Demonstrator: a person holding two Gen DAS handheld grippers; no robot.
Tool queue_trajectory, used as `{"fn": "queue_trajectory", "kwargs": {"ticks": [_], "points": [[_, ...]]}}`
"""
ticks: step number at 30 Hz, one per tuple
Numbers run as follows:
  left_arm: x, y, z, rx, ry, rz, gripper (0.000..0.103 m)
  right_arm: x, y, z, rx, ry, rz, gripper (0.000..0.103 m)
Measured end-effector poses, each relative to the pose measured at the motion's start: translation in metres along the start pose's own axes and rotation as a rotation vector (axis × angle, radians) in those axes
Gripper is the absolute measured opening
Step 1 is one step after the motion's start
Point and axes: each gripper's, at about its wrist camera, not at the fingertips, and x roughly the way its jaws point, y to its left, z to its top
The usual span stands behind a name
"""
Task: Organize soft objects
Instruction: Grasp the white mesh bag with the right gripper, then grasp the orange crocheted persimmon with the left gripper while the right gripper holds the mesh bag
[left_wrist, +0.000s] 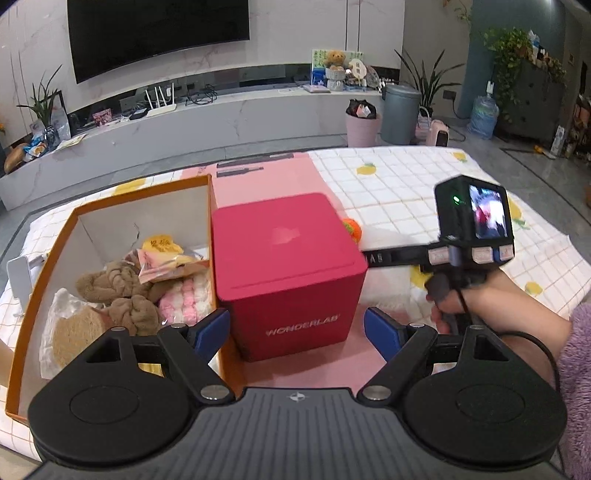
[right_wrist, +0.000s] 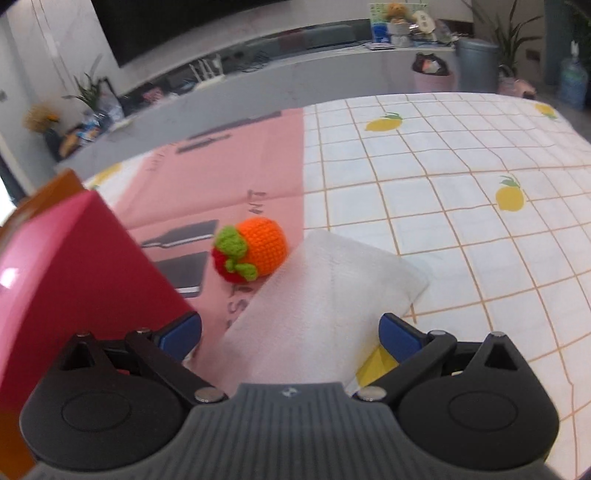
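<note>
An orange-rimmed open box (left_wrist: 48, 258) on the left holds several soft things: brown knitted pieces (left_wrist: 118, 291), a pink and white fluffy cloth (left_wrist: 184, 299) and snack packets (left_wrist: 166, 262). A red closed WONDERLAB box (left_wrist: 284, 273) stands right of it. My left gripper (left_wrist: 295, 328) is open, its blue pads either side of the red box's near corner. My right gripper (right_wrist: 290, 332) is open over a white folded cloth (right_wrist: 332, 295). A crocheted orange fruit (right_wrist: 255, 251) lies just beyond the cloth, beside the red box (right_wrist: 74, 277).
The boxes sit on a pink sheet (left_wrist: 266, 177) over a white lemon-print tablecloth (right_wrist: 461, 184). The right hand with its gripper's camera unit (left_wrist: 476, 225) shows at the right of the left wrist view. A TV bench, bins and plants stand beyond the table.
</note>
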Motion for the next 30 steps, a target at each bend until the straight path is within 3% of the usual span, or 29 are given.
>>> {"fn": "queue_trajectory", "kwargs": {"ticks": [4, 11, 14, 16, 17, 19, 21, 25, 30], "points": [[0.000, 0.006, -0.004, -0.006, 0.009, 0.008, 0.097, 0.008, 0.005, 0.000, -0.035, -0.026, -0.090, 0.100], [0.000, 0.008, -0.003, -0.007, 0.018, 0.028, 0.097, 0.008, 0.006, -0.007, -0.211, 0.002, -0.105, 0.096], [0.001, 0.002, -0.003, 0.013, 0.027, 0.042, 0.097, 0.002, 0.000, -0.003, -0.216, 0.018, -0.101, 0.077], [0.003, -0.005, -0.001, 0.040, 0.037, 0.057, 0.097, -0.003, -0.006, 0.002, -0.226, 0.031, -0.101, 0.047], [0.005, -0.009, 0.002, 0.056, 0.041, 0.067, 0.097, -0.005, -0.009, 0.006, -0.240, 0.049, -0.091, 0.040], [0.009, -0.021, 0.009, 0.096, 0.039, 0.079, 0.097, -0.009, -0.018, 0.011, -0.258, 0.086, -0.071, 0.014], [0.015, -0.036, 0.020, 0.152, 0.039, 0.071, 0.097, -0.014, -0.031, 0.015, -0.238, 0.114, -0.061, 0.005], [0.037, -0.069, 0.052, 0.280, 0.043, 0.014, 0.097, -0.034, -0.053, 0.023, -0.203, 0.094, -0.053, 0.004], [0.094, -0.114, 0.088, 0.560, 0.174, -0.053, 0.097, -0.067, -0.063, 0.049, -0.216, 0.008, -0.045, 0.003]]}}
